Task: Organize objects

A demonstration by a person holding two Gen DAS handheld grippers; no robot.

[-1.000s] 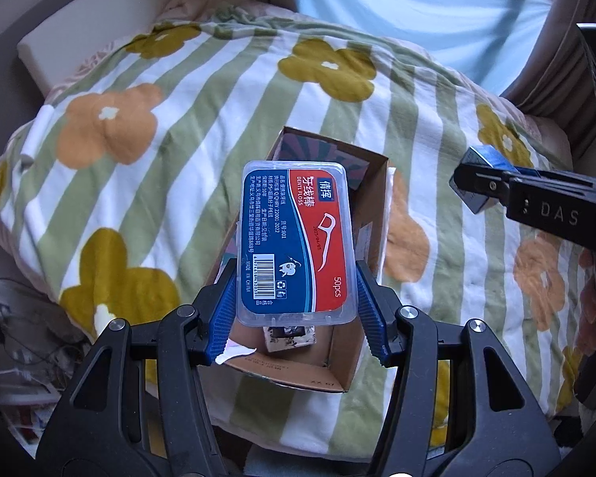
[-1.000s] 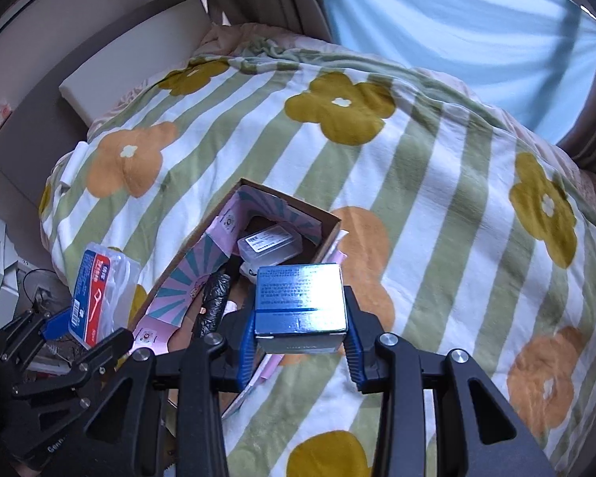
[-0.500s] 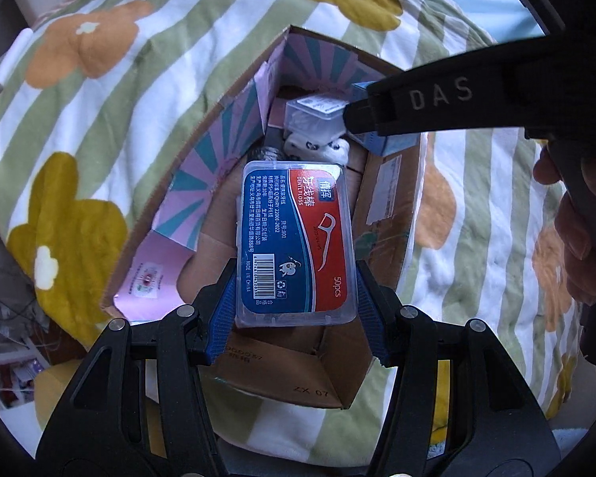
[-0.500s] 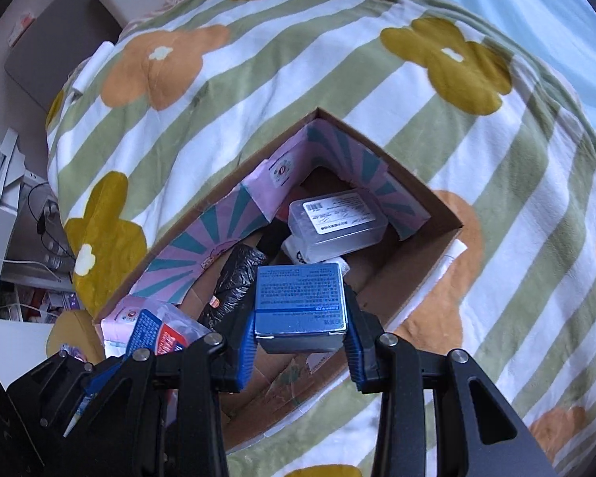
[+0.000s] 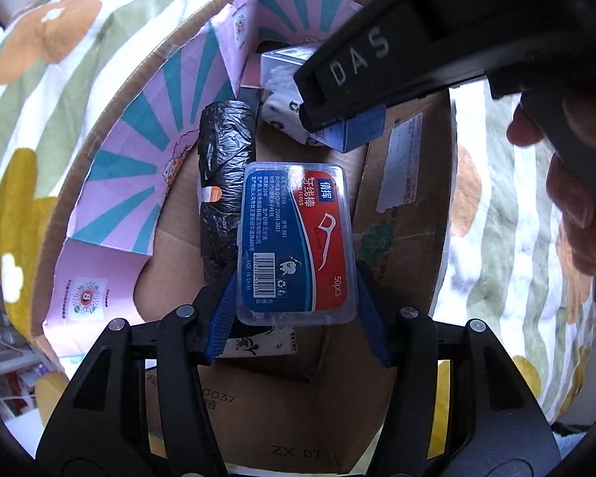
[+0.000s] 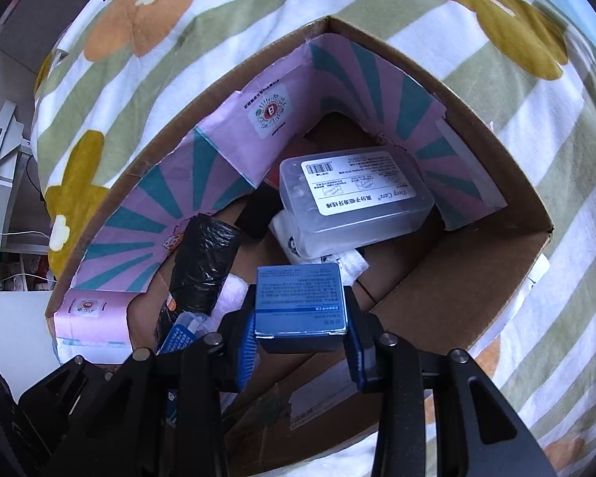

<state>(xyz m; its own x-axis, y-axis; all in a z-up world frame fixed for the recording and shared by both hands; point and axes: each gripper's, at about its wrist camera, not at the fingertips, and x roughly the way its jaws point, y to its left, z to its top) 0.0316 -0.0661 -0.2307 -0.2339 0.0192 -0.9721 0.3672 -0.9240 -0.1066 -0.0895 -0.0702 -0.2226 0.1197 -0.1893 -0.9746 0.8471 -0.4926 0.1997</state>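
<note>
My left gripper is shut on a clear floss-pick box with a blue and red label, held inside the open cardboard box. My right gripper is shut on a small blue carton, also low inside the cardboard box. The right gripper's black finger crosses the top of the left wrist view, with the blue carton under it. The floss box's corner shows at lower left in the right wrist view.
Inside the box lie a black plastic bag roll, a clear lidded case with a white label, and white packets. Pink-and-teal flaps line the walls. The box sits on a flowered, striped blanket. Clutter lies beyond the bed's left edge.
Both grippers have moved down and forward into the cardboard box, each still holding its item. The box interior now fills both views.
</note>
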